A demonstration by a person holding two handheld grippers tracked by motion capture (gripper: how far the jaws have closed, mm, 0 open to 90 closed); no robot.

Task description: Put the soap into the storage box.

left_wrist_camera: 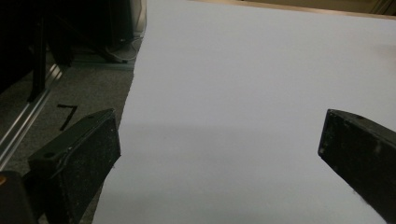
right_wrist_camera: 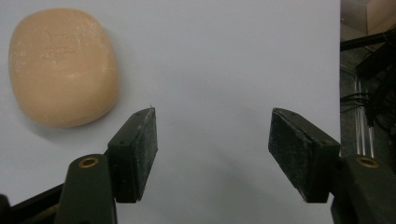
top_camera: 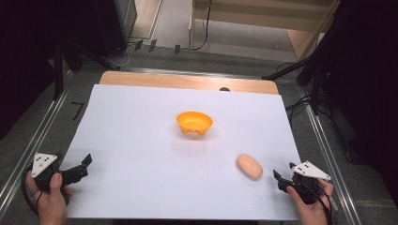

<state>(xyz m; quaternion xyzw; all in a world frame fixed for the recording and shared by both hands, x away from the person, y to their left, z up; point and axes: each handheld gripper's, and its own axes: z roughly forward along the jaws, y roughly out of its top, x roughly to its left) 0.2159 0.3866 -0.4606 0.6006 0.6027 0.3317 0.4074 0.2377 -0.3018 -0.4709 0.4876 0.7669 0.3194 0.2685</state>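
A peach oval lump [top_camera: 249,167] lies on the white sheet [top_camera: 141,140], right of centre near the front. An orange bowl [top_camera: 194,123] stands upright in the middle of the sheet. My right gripper [top_camera: 279,180] rests low at the sheet's front right, just right of the lump. In the right gripper view its jaws stand a little apart [right_wrist_camera: 212,130] with bare sheet between them, and the lump [right_wrist_camera: 63,67] lies off to their upper left, untouched. My left gripper [top_camera: 86,166] sits at the sheet's front left edge, jaws wide apart [left_wrist_camera: 219,135] over bare sheet.
The sheet covers a wooden tabletop [top_camera: 187,80] whose far edge shows bare. Metal rails [top_camera: 28,140] run along both sides over grey floor. Black stands and cables [top_camera: 309,75] crowd the far right. A black tape mark [left_wrist_camera: 67,115] lies on the grey floor left of the sheet.
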